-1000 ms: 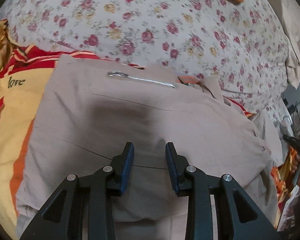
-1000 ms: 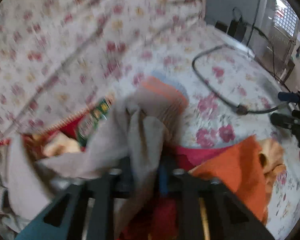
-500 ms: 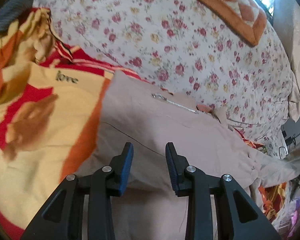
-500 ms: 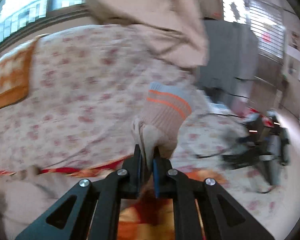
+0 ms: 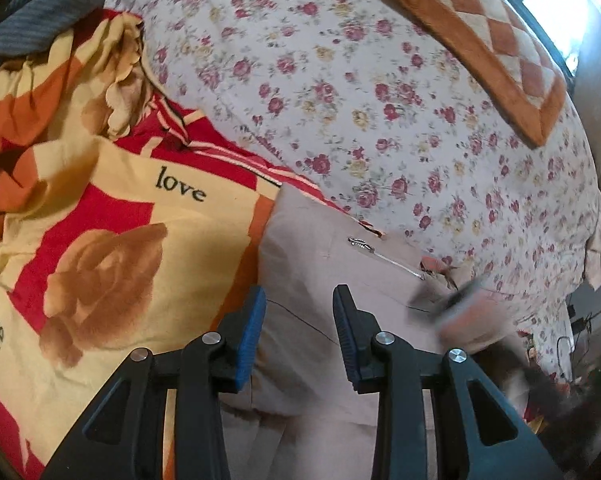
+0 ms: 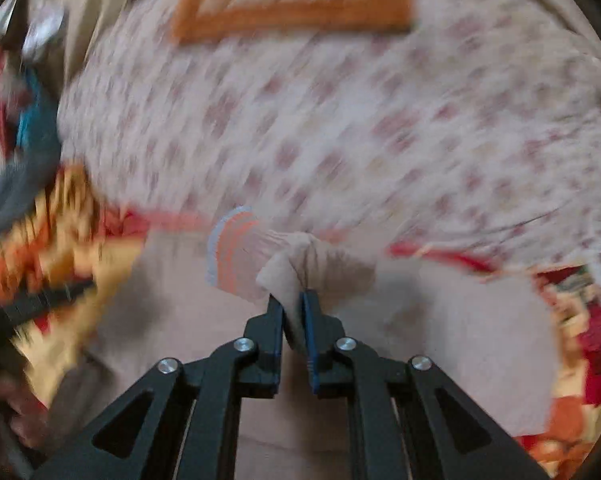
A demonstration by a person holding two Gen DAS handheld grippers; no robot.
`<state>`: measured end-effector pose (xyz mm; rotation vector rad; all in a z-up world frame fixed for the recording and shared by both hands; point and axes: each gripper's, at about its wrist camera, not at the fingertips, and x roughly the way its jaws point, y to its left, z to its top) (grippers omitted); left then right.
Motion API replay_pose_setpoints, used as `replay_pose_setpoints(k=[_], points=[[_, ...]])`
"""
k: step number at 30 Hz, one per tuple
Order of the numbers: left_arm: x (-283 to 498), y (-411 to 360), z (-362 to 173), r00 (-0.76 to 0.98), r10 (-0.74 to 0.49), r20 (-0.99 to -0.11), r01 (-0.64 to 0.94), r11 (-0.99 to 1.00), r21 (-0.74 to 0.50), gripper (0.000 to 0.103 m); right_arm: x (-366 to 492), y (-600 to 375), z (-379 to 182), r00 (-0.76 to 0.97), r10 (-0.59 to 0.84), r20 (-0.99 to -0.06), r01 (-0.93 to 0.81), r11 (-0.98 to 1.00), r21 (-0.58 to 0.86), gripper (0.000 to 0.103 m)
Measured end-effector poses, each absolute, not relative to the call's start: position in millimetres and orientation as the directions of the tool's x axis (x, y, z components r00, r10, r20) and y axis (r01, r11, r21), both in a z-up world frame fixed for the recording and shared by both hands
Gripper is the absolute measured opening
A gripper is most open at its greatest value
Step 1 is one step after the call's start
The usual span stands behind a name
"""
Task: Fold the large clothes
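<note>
A: Counting grippers first: two. The left gripper (image 5: pixel 299 312) hovers over the beige jacket (image 5: pixel 324 280), its two blue-padded fingers (image 5: pixel 251 320) spread apart with nothing between them. The cloth shows through the gap.

B: And the right gripper (image 6: pixel 293 304)?

A: Its two fingers (image 6: pixel 275 320) are nearly pressed together, pinching a fold of the jacket's sleeve (image 6: pixel 300 264). The ribbed cuff (image 6: pixel 232 248), beige with orange and grey stripes, sticks out just to the left of the pinch. That view is badly smeared, so fine detail is lost.

B: Where does the jacket lie?

A: On the bed, spread mostly flat. In the left wrist view its far edge meets the floral bedsheet (image 5: pixel 360 100), and its left edge lies on the yellow, red and orange blanket (image 5: pixel 112 240). One silver zipper (image 5: pixel 380 254) runs across the upper part of the jacket.

B: How many blankets?

A: One that I can tell. It carries a large brown rose print (image 5: pixel 100 280), and the word "love" shows twice, once whole near the top and once cut off at the left edge.

B: Anything else on the bed?

A: One orange and cream checked mat (image 5: pixel 488 48) at the far right, lying on the floral sheet, and one dark grey ribbed cloth (image 5: pixel 48 8) bunched at the top left corner. In the left wrist view a blurred shape with the pale cuff crosses the jacket's right side; I cannot make out more of it.
</note>
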<state>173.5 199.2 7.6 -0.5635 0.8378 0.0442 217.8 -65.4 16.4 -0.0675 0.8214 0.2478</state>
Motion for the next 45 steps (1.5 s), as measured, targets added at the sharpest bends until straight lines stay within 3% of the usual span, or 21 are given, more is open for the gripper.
replay_pose_setpoints(k=[2,3,4,11,16,20,23,26,37,39,40,41,45], points=[[175,198,4,0.669,-0.208,-0.713,-0.247,0.843,-0.478,0.029,213,-49,-18,0.589,0.175,-0.789,-0.255,0.967,0.024,0.020],[177,196,2,0.664,-0.227,-0.713,-0.237,0.840,-0.488,0.029,209,-47,-34,0.542,0.178,-0.821,-0.266,0.964,0.033,0.035],[178,191,1,0.659,-0.245,-0.711,-0.222,0.840,-0.495,0.029,203,-49,-41,0.518,0.191,-0.833,-0.277,0.960,0.048,0.042],[190,140,-8,0.590,-0.410,-0.696,-0.046,0.843,-0.536,0.034,139,-99,-12,0.506,0.263,-0.821,-0.402,0.915,0.045,0.070],[200,96,-22,0.535,-0.505,-0.678,0.068,0.825,-0.561,0.034,107,-151,-13,0.558,0.114,-0.822,-0.371,0.921,-0.123,0.072],[205,75,-14,0.579,-0.476,-0.662,0.155,0.861,-0.484,0.035,97,-197,-42,0.552,0.199,-0.810,-0.239,0.968,0.074,0.077],[212,71,-11,0.607,-0.456,-0.651,0.164,0.874,-0.458,0.035,100,-192,-41,0.541,0.192,-0.819,-0.264,0.963,0.052,0.088],[212,84,-8,0.644,-0.439,-0.627,0.140,0.873,-0.468,0.035,101,-189,-42,0.542,0.178,-0.821,-0.274,0.961,0.028,0.093],[216,76,-18,0.577,-0.538,-0.615,0.210,0.825,-0.524,0.041,106,-183,-45,0.541,0.164,-0.825,-0.269,0.963,0.015,0.096],[214,74,-16,0.578,-0.534,-0.616,0.222,0.830,-0.511,0.034,105,-184,-44,0.541,0.164,-0.825,-0.270,0.963,0.015,0.097],[212,75,-15,0.584,-0.522,-0.621,0.220,0.839,-0.499,0.016,105,-184,-45,0.541,0.164,-0.825,-0.270,0.963,0.015,0.097],[212,76,-14,0.582,-0.513,-0.631,0.211,0.845,-0.491,0.008,105,-184,-45,0.542,0.164,-0.824,-0.269,0.963,0.015,0.098],[202,83,3,0.627,-0.481,-0.613,0.214,0.863,-0.458,0.004,106,-184,-45,0.543,0.163,-0.824,-0.266,0.964,0.016,0.100]])
